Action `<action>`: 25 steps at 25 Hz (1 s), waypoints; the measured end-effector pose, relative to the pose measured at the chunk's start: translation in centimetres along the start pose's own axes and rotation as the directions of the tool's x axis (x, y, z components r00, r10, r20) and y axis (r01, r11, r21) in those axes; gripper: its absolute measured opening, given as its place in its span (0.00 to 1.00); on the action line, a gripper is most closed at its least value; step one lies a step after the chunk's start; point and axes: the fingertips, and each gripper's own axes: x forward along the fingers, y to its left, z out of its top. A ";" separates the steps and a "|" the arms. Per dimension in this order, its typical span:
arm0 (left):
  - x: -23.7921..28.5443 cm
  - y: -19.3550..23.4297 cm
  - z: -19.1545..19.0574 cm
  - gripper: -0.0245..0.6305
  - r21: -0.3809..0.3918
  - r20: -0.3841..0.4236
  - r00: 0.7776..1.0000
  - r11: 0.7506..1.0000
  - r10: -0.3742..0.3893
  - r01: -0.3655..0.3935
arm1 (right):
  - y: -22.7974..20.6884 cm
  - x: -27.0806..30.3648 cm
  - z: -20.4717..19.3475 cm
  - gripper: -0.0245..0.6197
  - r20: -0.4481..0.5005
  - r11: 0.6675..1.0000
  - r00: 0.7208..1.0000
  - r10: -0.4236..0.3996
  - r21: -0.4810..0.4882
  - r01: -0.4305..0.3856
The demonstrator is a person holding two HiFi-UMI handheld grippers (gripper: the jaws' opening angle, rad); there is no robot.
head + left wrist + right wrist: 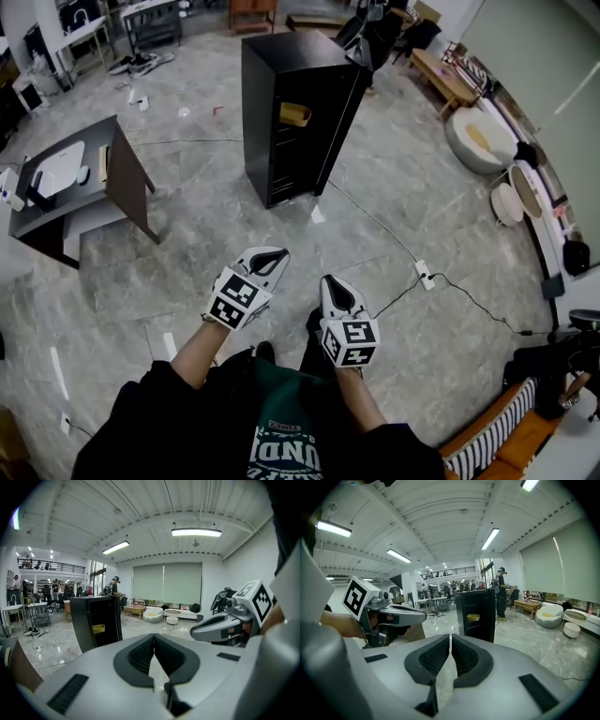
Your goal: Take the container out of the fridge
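Note:
A yellow container [294, 114] rests on a shelf inside the open black fridge [319, 56], which stands on the floor well ahead of me. The container [98, 629] also shows in the left gripper view and the container [473, 617] in the right gripper view, small and distant. My left gripper [277, 254] is shut and empty, held low in front of me. My right gripper [333, 286] is beside it, also shut with nothing between its jaws. Both point toward the fridge [96, 620], with a stretch of floor between.
A dark desk [70, 178] stands at the left. A power strip [425, 275] and cable lie on the floor to the right of the path. Round cushions and benches [478, 141] are at the far right. A person [500, 592] stands behind the fridge [480, 613].

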 end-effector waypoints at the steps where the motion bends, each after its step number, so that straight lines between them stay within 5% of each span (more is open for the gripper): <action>1: 0.5 0.0 0.1 0.06 0.000 -0.002 1.000 1.000 0.000 0.000 | -0.4 0.2 0.1 0.10 0.000 1.000 1.000 0.001 0.001 -0.001; 25: 15.8 8.2 4.5 0.06 -0.020 -0.075 0.996 0.998 0.055 -0.056 | -11.9 14.1 6.1 0.10 -0.017 0.992 0.992 0.127 0.014 -0.126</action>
